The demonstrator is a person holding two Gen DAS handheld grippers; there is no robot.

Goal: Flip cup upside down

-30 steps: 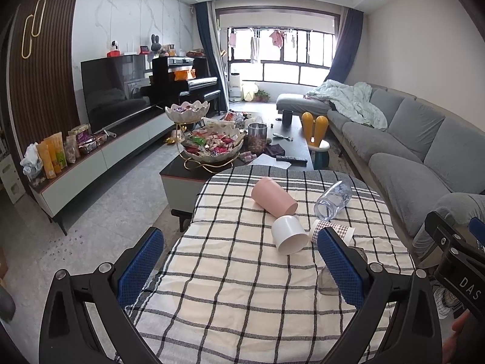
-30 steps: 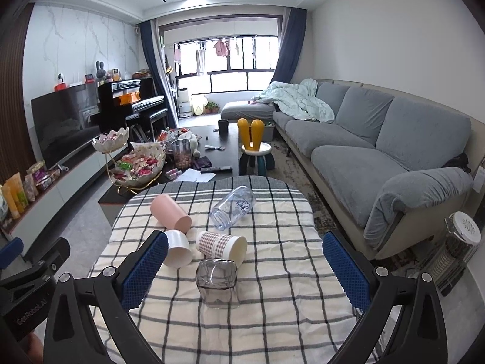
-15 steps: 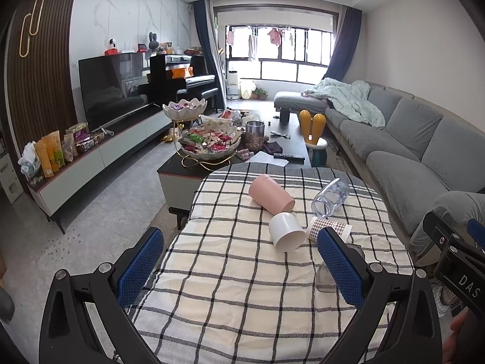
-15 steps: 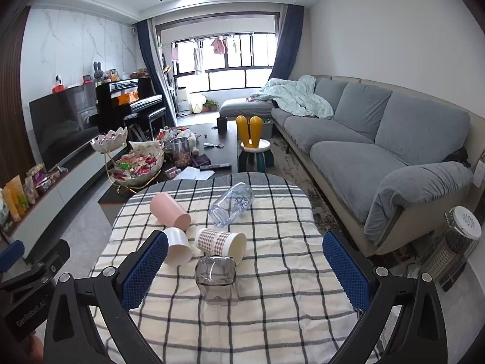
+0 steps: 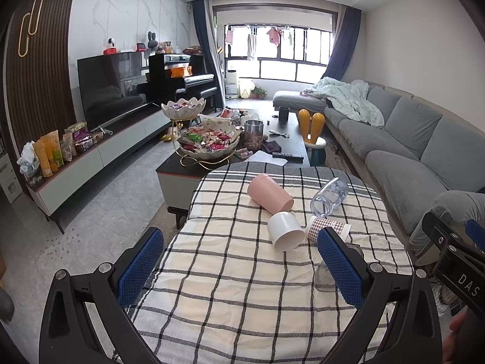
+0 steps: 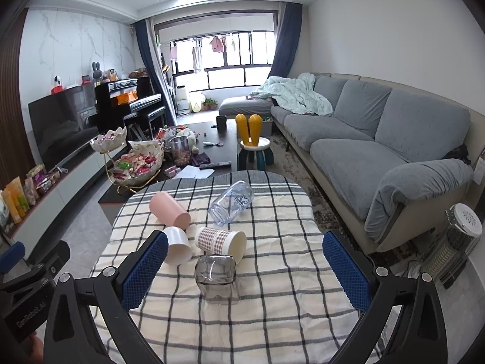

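Both sets of jaws stand released, spread wide and grasping nothing: the left gripper (image 5: 239, 268) and the right gripper (image 6: 245, 268) hang above the near end of the worktop (image 6: 272, 318), which is covered in a checked cloth. Five cups are on it. Four lie on their sides: one pink cup (image 6: 169, 210) at the far left, one clear cup (image 6: 232, 201) to its right, one white cup (image 6: 178, 245) touching the pink one's mouth, and one checked paper cup (image 6: 219, 242) just beside the white one. One smoky glass cup (image 6: 216, 276) stands nearest, between the right gripper's blue pads (image 6: 144, 273), apart from both. In the left view it is mostly hidden behind the right-hand pad (image 5: 339, 265). One grey sofa (image 6: 379, 139) runs along the right.
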